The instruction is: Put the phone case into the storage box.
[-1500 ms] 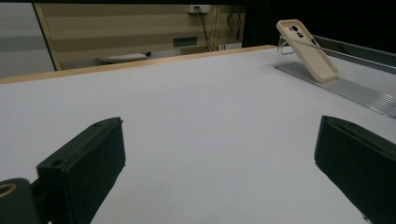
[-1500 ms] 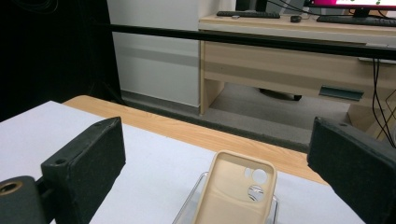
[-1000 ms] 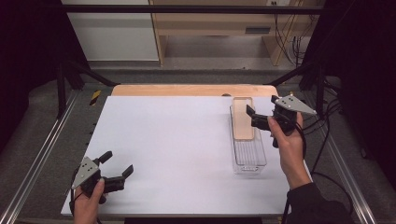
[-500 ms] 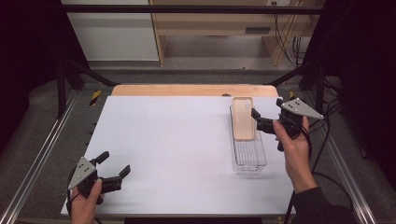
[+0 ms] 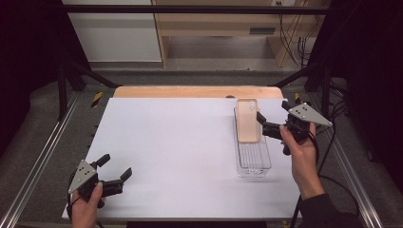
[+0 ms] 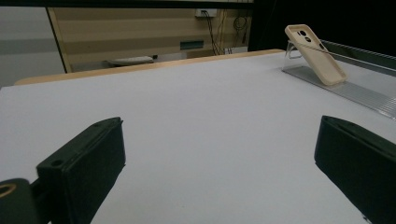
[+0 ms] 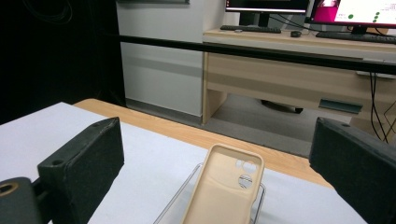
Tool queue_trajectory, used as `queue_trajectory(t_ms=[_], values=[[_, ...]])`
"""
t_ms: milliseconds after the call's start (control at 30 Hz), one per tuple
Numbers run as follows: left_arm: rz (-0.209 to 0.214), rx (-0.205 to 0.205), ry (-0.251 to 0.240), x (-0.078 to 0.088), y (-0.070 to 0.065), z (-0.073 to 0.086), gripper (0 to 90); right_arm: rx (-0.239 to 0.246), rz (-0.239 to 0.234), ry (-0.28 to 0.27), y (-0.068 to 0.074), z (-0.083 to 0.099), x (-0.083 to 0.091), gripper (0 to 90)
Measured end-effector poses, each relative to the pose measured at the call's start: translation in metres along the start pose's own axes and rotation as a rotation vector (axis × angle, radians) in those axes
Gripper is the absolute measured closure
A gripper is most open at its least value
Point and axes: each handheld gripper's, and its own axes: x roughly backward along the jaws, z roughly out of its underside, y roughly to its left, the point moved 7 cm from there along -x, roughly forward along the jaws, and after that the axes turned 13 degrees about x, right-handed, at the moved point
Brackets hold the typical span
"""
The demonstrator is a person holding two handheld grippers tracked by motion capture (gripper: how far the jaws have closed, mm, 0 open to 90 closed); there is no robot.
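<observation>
A beige phone case (image 5: pixel 247 120) leans tilted, its top against the far end of a clear plastic tray (image 5: pixel 254 161) on the right of the white table surface (image 5: pixel 180 142). My right gripper (image 5: pixel 273 110) hovers open just right of the case, with nothing between its jaws. The right gripper view has the case (image 7: pixel 224 191) low between the wide-apart jaws of that gripper (image 7: pixel 219 144). At the near left corner, my left gripper (image 5: pixel 116 165) is open and holds nothing. In the left gripper view (image 6: pixel 219 172) the case (image 6: pixel 316 53) and tray (image 6: pixel 345 88) lie far off to the right.
A wooden strip (image 5: pixel 190 91) borders the white surface at the far edge. Metal rails (image 5: pixel 43 152) run along both sides. A yellow-and-black item (image 5: pixel 97 99) lies off the far left corner. A desk (image 7: pixel 299 70) with monitors stands beyond the table.
My right gripper has drifted a little to the right and nearer, away from the case, staying open. The left gripper has shifted only slightly.
</observation>
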Motion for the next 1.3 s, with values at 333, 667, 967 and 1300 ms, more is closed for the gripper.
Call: queue_trajectory(t_ms=[333, 667, 967, 1300], values=[[0.007, -0.007, 0.0, 0.001, -0.002, 0.0, 1.9, -0.002, 0.006, -0.047, -0.002, -0.001, 0.011, 3.5], [0.006, -0.015, -0.003, 0.001, -0.002, 0.0, 1.9, -0.023, 0.026, -0.097, -0.012, -0.001, 0.029, 2.9], [0.023, -0.028, 0.0, 0.0, -0.006, 0.0, 1.9, -0.019, 0.038, -0.112, -0.018, 0.004, 0.043, 2.8], [0.033, -0.032, -0.004, 0.0, -0.008, 0.0, 1.9, -0.01, 0.048, -0.115, -0.022, 0.011, 0.053, 2.7]])
